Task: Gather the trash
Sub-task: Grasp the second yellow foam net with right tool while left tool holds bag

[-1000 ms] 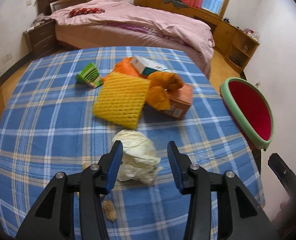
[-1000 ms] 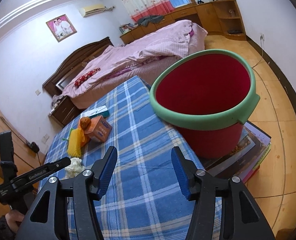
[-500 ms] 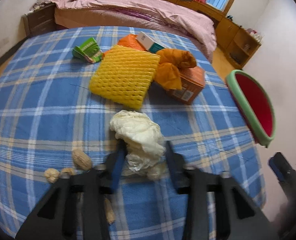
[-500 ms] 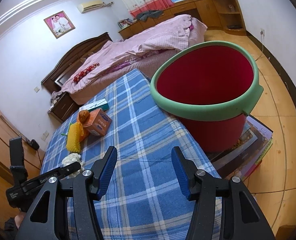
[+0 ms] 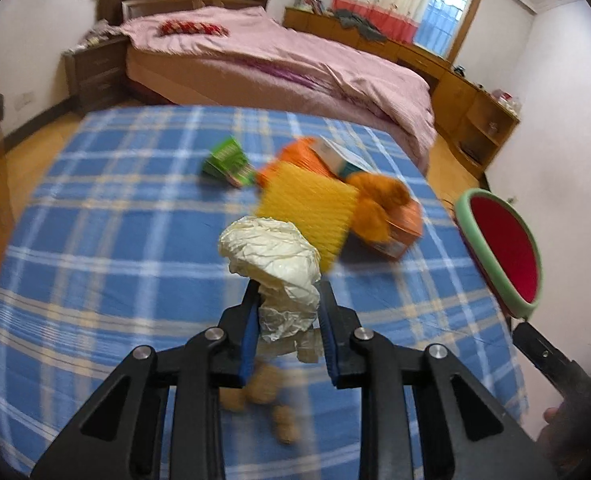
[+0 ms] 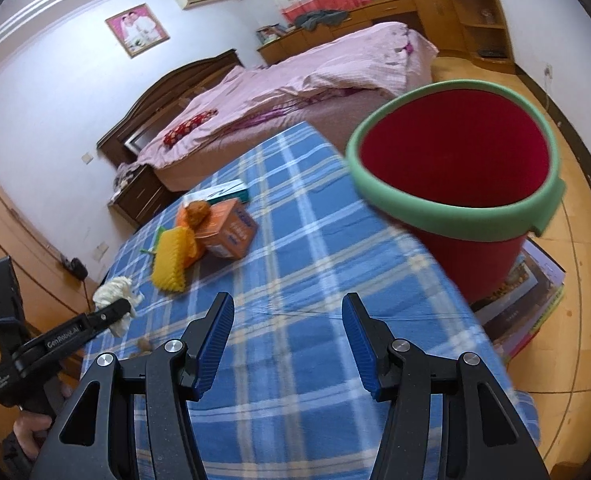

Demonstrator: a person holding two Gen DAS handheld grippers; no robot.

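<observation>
The left hand-held gripper [image 5: 286,312] is closing, pads pressing a crumpled paper wad [image 5: 273,256] just above the checked surface [image 5: 95,240]. The right hand-held gripper [image 6: 287,332] stands apart, empty. Pick-up step, I judge — next, carry it to the red bin [image 5: 503,248] at three o'clock.

Crinkled white paper wad [image 5: 273,258]; woven checked cloth on the desk [image 5: 107,240]; smooth plastic bucket [image 6: 463,176]; ribbed yellow foam netting [image 5: 307,208].
</observation>
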